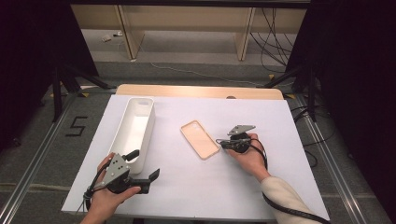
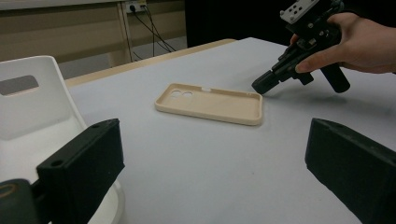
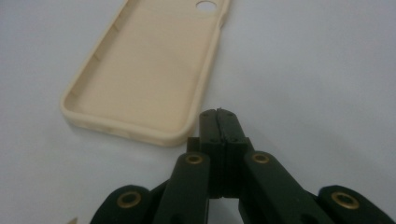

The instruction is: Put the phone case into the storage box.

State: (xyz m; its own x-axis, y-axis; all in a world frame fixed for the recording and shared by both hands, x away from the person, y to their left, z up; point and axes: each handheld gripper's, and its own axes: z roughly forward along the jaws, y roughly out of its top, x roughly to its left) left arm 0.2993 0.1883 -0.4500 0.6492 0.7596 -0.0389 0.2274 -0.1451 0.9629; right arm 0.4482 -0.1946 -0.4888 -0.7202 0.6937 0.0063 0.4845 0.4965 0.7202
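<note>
- Phone case [image 1: 200, 139], beige and hollow side up, is seen lying flat on the white table cover [image 1: 196, 186], well apart from the white bin [image 1: 135, 128] at the left.
- Right gripper [image 1: 218, 141] is held just beside the case's near right corner; from the right gripper view its jaws are seen pressed together with nothing between them, the tips close to the case's rim, and contact cannot be made out.
- Left gripper [image 1: 144, 169] is held low at the near left, next to the bin's near end; its jaws are spread wide and nothing is gripped.
- Camera holes in the case are seen at its far end.
</note>
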